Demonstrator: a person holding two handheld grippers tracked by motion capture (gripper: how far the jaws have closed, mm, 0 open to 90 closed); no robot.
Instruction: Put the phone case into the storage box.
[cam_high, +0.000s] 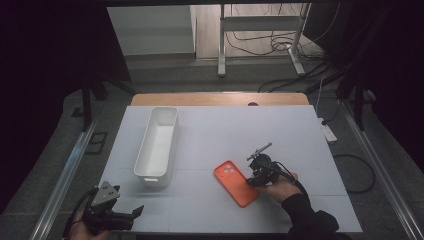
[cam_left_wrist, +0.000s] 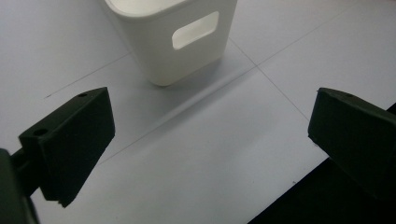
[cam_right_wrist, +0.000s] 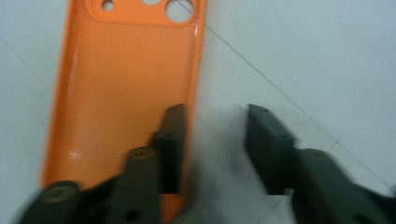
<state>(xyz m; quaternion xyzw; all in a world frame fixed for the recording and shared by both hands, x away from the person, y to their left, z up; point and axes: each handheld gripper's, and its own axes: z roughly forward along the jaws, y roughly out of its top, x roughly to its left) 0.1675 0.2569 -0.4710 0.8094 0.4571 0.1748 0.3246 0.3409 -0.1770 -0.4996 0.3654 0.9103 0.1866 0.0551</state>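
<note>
Orange phone case (cam_high: 236, 183) lies flat, hollow side up, near the front of the desk (cam_high: 280, 125), just right of the white bin (cam_high: 156, 146). Right claw (cam_right_wrist: 212, 144) straddles its long edge: one jaw inside the shell, the other outside on the desk. Half closed, a gap on the outer side, so not clamped yet. Looks like a wall pinch, since a flat case offers nothing else. Left claw (cam_left_wrist: 210, 135) wide open, empty, parked at the bin's near end.

Left gripper (cam_high: 136, 212): black body — grey three-cornered plate on top, black cable
Right gripper (cam_right_wrist: 212, 144): black blocky fingers (cam_right_wrist: 170, 140), round screws
Sleeve (cam_high: 310, 217): dark — long
</note>
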